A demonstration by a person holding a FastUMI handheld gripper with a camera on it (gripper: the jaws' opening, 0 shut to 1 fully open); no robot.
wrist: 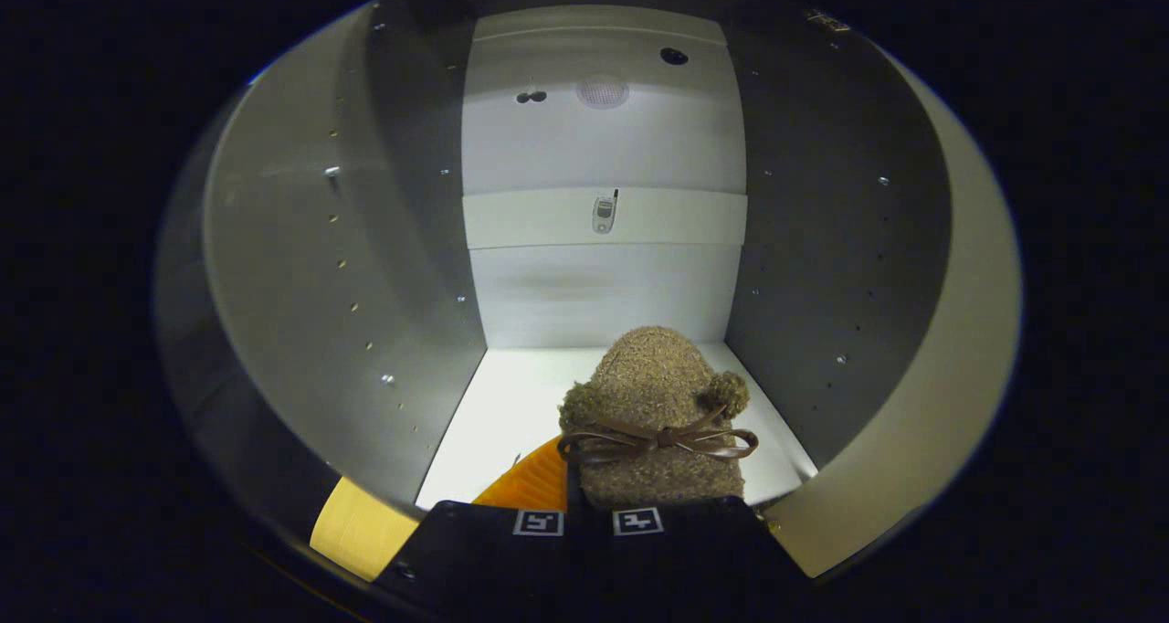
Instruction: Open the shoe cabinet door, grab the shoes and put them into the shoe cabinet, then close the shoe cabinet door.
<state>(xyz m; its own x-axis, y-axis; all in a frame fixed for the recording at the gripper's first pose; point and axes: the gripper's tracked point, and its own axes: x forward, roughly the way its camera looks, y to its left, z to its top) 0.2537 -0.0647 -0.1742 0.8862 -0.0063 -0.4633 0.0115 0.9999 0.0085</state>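
Observation:
A brown fuzzy shoe [659,404] with a dark ribbon bow [659,440] points toe-first into the white shoe cabinet [603,285]. It is just above the cabinet's white bottom board [511,395], right of the middle. My gripper [587,515] sits at the shoe's heel end. Its fingers are nearly together and pinch the shoe's rear edge. An orange ribbed piece [530,484] shows just left of the shoe, beside the left finger; I cannot tell what it is.
Grey side walls with rows of peg holes [365,267] [822,267] close in on both sides. A pale cross strip on the back panel carries a small silver object [604,213]. A yellowish surface [361,522] lies outside the cabinet's left front edge.

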